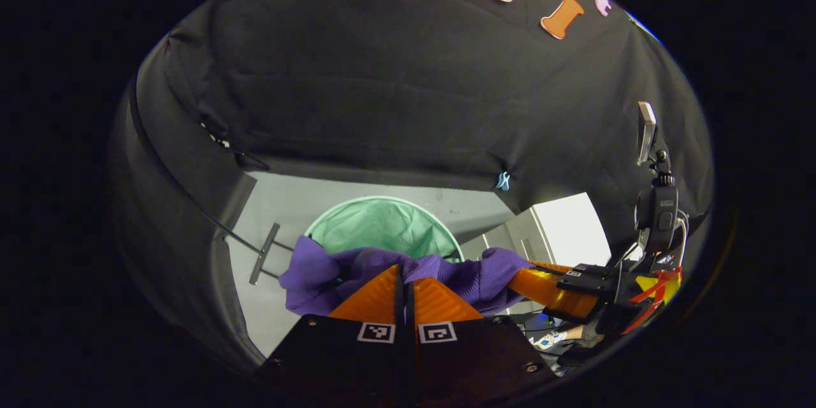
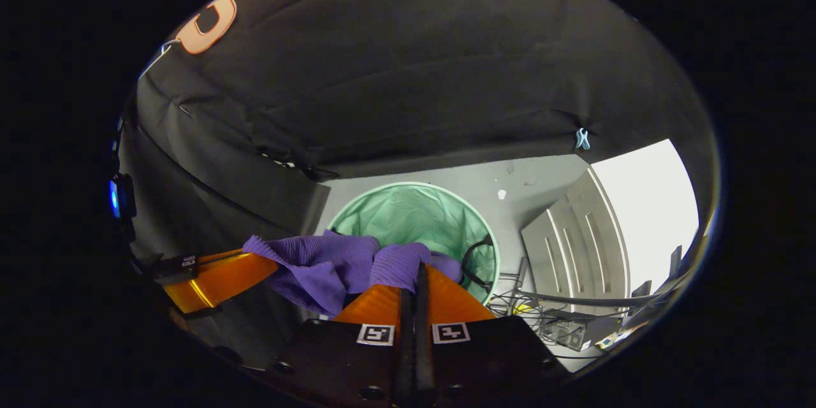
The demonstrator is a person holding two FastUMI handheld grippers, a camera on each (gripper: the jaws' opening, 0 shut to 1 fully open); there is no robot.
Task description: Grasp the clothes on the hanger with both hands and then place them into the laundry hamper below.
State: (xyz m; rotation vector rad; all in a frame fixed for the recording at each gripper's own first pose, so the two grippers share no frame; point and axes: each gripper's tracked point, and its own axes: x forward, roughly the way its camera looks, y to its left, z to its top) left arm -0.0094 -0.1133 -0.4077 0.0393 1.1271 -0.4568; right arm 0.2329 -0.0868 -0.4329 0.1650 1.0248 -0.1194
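Pinching the purple garment [image 1: 357,271] at their tips, the two orange fingers [image 1: 376,299] of the left gripper [image 1: 404,275] are seen in the left gripper view pressed almost together, with only a thin dark slit left between them and the ribbed cloth bunched just ahead of and around the tips. In the same view the right gripper [image 1: 519,280] is seen at the right, its orange fingers buried in the other end of the cloth. In the right gripper view the fingers [image 2: 446,299] of the right gripper [image 2: 417,275] are likewise drawn nearly closed, and a fold of the purple garment [image 2: 338,268] is held at their tips; the left gripper [image 2: 255,264] is seen at the left with the cloth gathered over its fingertips. The garment is thus stretched, sagging and rumpled, between the two grippers. Beyond and below it the green laundry hamper [image 1: 382,226] is seen standing on the grey floor [image 1: 287,197], its round mouth open, and its near rim is partly covered in both views by the hanging cloth; whether the cloth touches the hamper cannot be told.
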